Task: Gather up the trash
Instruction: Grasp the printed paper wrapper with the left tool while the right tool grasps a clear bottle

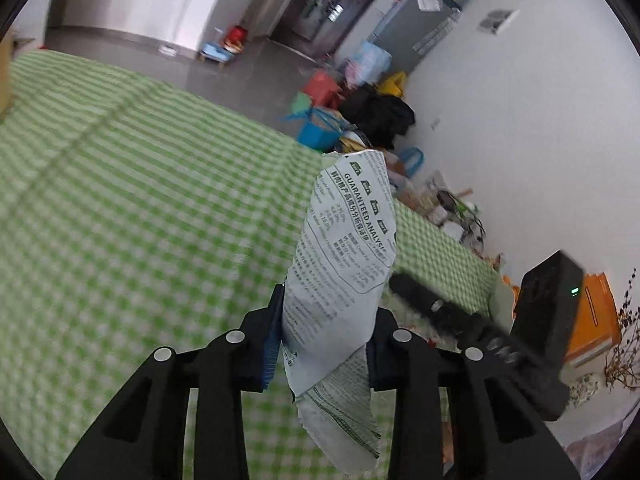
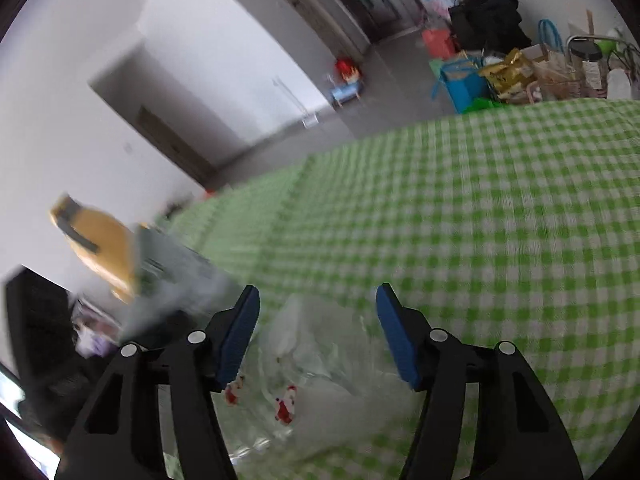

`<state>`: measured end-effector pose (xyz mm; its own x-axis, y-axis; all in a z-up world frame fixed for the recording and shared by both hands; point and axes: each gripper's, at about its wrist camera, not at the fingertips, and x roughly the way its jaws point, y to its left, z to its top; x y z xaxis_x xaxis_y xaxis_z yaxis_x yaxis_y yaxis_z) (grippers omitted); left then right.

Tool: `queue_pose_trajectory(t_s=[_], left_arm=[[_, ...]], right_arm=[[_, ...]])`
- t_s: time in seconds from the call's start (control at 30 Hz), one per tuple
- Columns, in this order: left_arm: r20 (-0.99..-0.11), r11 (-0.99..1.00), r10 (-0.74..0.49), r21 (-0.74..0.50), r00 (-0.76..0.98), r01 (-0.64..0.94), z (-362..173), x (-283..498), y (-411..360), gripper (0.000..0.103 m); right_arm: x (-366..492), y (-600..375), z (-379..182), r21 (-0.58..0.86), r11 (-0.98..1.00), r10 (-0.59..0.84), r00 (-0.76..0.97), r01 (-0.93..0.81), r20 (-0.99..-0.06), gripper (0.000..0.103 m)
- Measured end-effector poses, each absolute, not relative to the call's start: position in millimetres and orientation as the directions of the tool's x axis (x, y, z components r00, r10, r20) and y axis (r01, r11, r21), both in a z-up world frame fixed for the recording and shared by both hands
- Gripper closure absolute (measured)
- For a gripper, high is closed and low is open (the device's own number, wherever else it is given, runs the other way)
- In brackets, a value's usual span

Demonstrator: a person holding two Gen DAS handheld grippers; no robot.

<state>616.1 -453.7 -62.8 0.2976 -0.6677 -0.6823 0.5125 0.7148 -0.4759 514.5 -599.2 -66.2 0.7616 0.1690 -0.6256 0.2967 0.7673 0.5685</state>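
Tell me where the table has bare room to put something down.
The green checked tablecloth lies bare left of the held wrapper. Crowded: its far right edge by the wall, and the clear plastic under the right gripper.

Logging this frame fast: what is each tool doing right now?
Left tool: closed on the printed wrapper.
Right tool: open, holding nothing, above a clear plastic bag.

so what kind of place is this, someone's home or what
Most likely a lived-in home, perhaps a dining or living area. A table with a green checked cloth fills the foreground, a dark front door stands at the far end, and bags are heaped on the floor by the wall.
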Motion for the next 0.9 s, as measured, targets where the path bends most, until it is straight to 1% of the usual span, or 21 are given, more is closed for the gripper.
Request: queue_pose_trajectory(t_s=[0.07, 0.2, 0.33, 0.43, 0.5, 0.57, 0.67, 0.73, 0.8, 0.9], left_arm=[[-0.676, 0.731, -0.655, -0.456, 0.337, 0.508, -48.3, 611.1, -435.3, 0.073], [-0.659, 0.749, -0.637, -0.408, 0.4, 0.522, -18.0, 595.4, -398.1, 0.073], [-0.63, 0.753, -0.636, -0.381, 0.446, 0.536, 10.5, 565.2, -354.7, 0.073], [-0.62, 0.751, -0.635, -0.354, 0.461, 0.558, 27.3, 541.4, -328.2, 0.073], [-0.621, 0.762, -0.618, -0.324, 0.482, 0.56, 33.2, 529.5, -313.0, 0.073], [-0.62, 0.779, -0.598, -0.299, 0.508, 0.552, 37.7, 518.8, -297.7, 0.073], [-0.622, 0.79, -0.586, -0.296, 0.52, 0.537, 39.9, 508.2, -276.1, 0.073], [-0.629, 0.8, -0.574, -0.295, 0.524, 0.522, 40.3, 502.9, -263.9, 0.073], [-0.633, 0.805, -0.568, -0.294, 0.526, 0.515, 41.4, 498.5, -255.8, 0.073], [-0.621, 0.805, -0.573, -0.302, 0.535, 0.511, 45.9, 488.6, -243.7, 0.073]], right_arm=[[507.9, -598.6, -63.0, 0.578, 0.763, 0.189, 0.756, 0.289, -0.627, 0.044], [496.8, -601.3, -58.7, 0.549, 0.781, 0.208, 0.707, 0.296, -0.676, 0.044], [481.9, -601.1, -46.2, 0.541, 0.801, 0.243, 0.686, 0.257, -0.686, 0.044], [474.5, -600.2, -34.8, 0.516, 0.82, 0.229, 0.684, 0.248, -0.693, 0.044], [473.3, -593.6, -33.1, 0.508, 0.827, 0.234, 0.676, 0.24, -0.699, 0.044], [470.7, -583.1, -38.5, 0.472, 0.841, 0.209, 0.646, 0.265, -0.734, 0.044], [466.4, -568.6, -44.7, 0.508, 0.829, 0.251, 0.658, 0.232, -0.71, 0.046], [463.1, -563.9, -49.7, 0.608, 0.775, 0.35, 0.682, 0.175, -0.642, 0.074], [457.5, -555.1, -48.6, 0.629, 0.76, 0.369, 0.687, 0.164, -0.625, 0.082], [446.4, -533.7, -36.6, 0.617, 0.776, 0.367, 0.697, 0.136, -0.616, 0.1]])
